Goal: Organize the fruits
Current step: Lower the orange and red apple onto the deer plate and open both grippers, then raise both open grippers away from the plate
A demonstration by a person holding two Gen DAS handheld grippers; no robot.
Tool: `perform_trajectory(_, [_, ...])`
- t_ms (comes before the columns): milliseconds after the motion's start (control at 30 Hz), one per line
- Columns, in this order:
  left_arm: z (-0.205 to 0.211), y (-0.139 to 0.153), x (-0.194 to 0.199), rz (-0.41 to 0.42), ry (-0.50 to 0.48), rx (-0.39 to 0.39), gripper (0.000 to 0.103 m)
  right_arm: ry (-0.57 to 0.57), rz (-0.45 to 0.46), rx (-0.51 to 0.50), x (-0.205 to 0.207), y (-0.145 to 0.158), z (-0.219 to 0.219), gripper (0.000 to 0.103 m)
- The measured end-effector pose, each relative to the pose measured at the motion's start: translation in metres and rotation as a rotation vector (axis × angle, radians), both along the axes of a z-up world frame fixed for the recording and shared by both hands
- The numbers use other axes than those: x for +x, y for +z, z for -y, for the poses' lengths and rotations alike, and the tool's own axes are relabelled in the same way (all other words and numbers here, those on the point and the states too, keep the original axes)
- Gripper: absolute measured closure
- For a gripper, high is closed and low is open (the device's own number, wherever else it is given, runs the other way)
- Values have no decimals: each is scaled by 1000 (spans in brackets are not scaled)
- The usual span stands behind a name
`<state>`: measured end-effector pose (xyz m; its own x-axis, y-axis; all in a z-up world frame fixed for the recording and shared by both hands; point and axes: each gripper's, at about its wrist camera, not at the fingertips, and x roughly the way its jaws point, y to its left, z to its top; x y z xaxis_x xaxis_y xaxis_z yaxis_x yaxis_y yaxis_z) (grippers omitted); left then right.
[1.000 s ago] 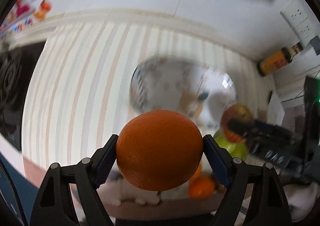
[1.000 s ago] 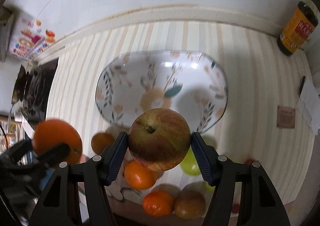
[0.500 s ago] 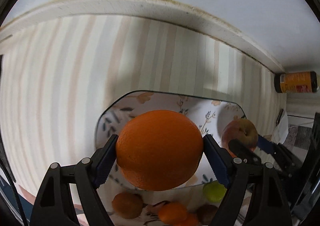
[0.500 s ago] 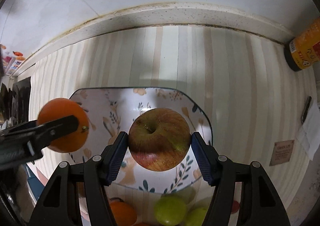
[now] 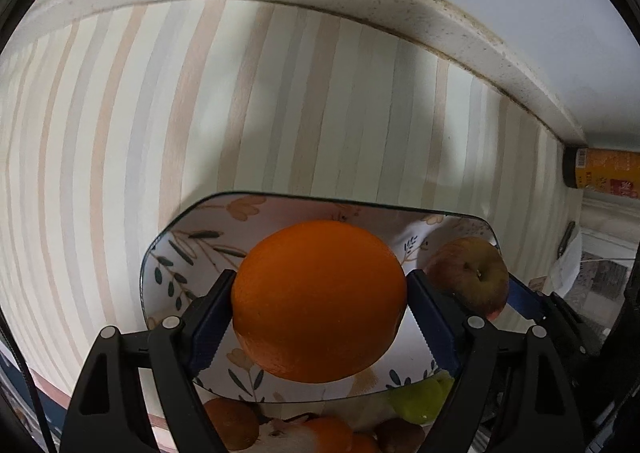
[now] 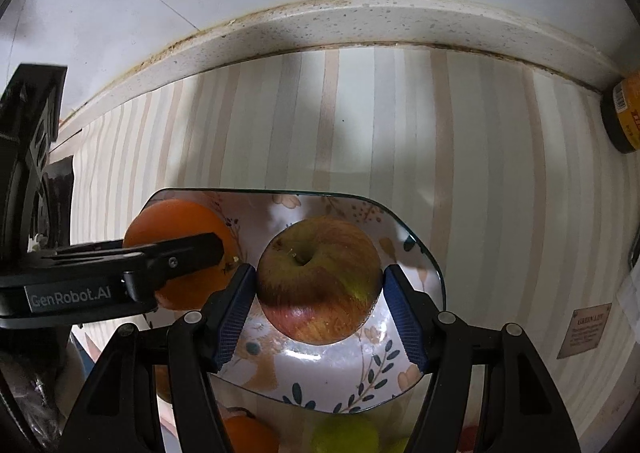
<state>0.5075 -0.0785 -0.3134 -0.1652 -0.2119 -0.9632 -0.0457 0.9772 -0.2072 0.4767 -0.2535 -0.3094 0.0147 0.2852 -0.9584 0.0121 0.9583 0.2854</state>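
My left gripper (image 5: 320,309) is shut on a large orange (image 5: 318,299) and holds it over the floral plate (image 5: 180,253). My right gripper (image 6: 320,293) is shut on a red-green apple (image 6: 318,279) and holds it over the same plate (image 6: 416,253), to the right of the orange (image 6: 176,221). The apple also shows in the left wrist view (image 5: 468,273). Whether either fruit touches the plate I cannot tell.
Several loose fruits lie in front of the plate: small oranges (image 5: 232,423), a green fruit (image 5: 424,399), an orange (image 6: 248,435). An orange-labelled bottle (image 5: 604,173) stands at the right by the wall ledge (image 6: 360,25). A small card (image 6: 584,331) lies at the right.
Both grippers have moved forward and down with their fruit, closer to the plate. The plate now lies right under both fruits.
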Motion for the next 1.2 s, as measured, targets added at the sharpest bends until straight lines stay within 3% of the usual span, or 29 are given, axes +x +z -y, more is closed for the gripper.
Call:
perform_trajectory(100, [6, 0, 0, 10, -8, 22, 19, -13, -5, 9, 4, -2, 0, 34])
perform_trajectory(167, [8, 0, -1, 19, -4, 27, 19, -31, -19, 34, 5, -3, -1, 9])
perform_trajectory(200, [10, 0, -2, 20, -4, 29, 19, -38, -27, 46, 5, -3, 0, 7])
perform_trajectory(400, [8, 22, -1, 100, -25, 23, 10, -31, -10, 4, 3, 5, -5, 7])
perform_trajectory(600, [1, 53, -13, 208, -54, 132, 10, -88, 10, -85, -7, 19, 5, 7])
perform_trajectory(733, [-7, 73, -37, 291, -52, 209, 10, -92, 29, -108, -25, 33, 6, 7])
perform_trajectory(1200, [-19, 139, -127, 447, -52, 237, 10, -83, 155, -153, -110, 103, -5, 7])
